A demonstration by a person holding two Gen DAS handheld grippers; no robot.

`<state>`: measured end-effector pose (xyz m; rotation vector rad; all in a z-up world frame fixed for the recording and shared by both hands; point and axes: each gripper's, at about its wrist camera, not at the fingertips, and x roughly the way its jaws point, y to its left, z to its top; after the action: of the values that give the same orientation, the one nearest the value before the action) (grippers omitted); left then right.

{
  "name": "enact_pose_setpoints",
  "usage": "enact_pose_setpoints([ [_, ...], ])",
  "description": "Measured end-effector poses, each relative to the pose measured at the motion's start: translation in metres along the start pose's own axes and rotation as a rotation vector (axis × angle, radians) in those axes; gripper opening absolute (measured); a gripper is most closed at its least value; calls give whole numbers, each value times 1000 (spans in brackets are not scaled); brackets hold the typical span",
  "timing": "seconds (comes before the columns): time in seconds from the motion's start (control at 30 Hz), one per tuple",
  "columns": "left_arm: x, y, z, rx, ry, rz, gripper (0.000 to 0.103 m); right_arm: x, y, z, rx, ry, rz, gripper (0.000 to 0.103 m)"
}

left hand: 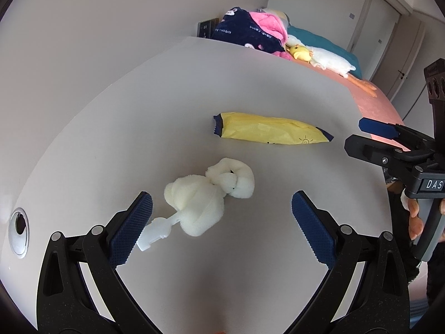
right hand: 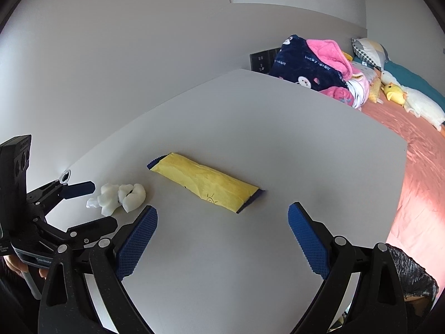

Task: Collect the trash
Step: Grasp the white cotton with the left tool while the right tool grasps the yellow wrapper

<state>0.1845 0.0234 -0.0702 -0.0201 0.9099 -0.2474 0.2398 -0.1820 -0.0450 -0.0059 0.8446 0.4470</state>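
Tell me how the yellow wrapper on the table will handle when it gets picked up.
The yellow wrapper is creased and lies nearly flat on the table, so it probably weighs little and may flex or sag if pinched at one end. Its smooth film could slip, so a grip across the middle seems safer. It looks unlikely to roll.

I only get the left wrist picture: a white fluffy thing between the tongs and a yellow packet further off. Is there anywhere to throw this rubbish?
Observer: Yes. The right wrist view shows a bin lined with a black bag, low beside the table's edge, on the bed side.
Operator: What are the other tongs doing?
Observer: The right tongs are open and empty, pointing toward the yellow packet, not touching it.
Operator: Is anything more on the bed?
Observer: Behind the navy and pink blanket lies a checked pillow, which your view hardly shows.
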Motion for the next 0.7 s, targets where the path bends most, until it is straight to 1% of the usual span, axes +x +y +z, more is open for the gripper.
enact_pose_setpoints([
  [0.27, 15, 7, 4, 18, 33, 15, 96, 32, 16, 21, -58, 29, 18, 95],
  [0.33, 20, 8, 4, 18, 50, 11, 89, 40, 17, 26, -68, 39, 24, 95],
  [0.4, 23, 9, 3, 19, 65, 8, 85, 50, 17, 30, -72, 54, 33, 95],
  [0.5, 23, 6, 1, 46, 67, 28, 82, 62, 16, 35, -77, 75, 37, 93],
  [0.6, 23, 6, 1, 47, 64, 35, 79, 73, 16, 33, -95, 100, 34, 82],
  [0.67, 22, 6, 1, 47, 60, 41, 75, 80, 17, 30, -107, 129, 28, 64],
  [0.7, 22, 7, 1, 42, 57, 40, 73, 84, 18, 27, -113, 142, 25, 62],
])
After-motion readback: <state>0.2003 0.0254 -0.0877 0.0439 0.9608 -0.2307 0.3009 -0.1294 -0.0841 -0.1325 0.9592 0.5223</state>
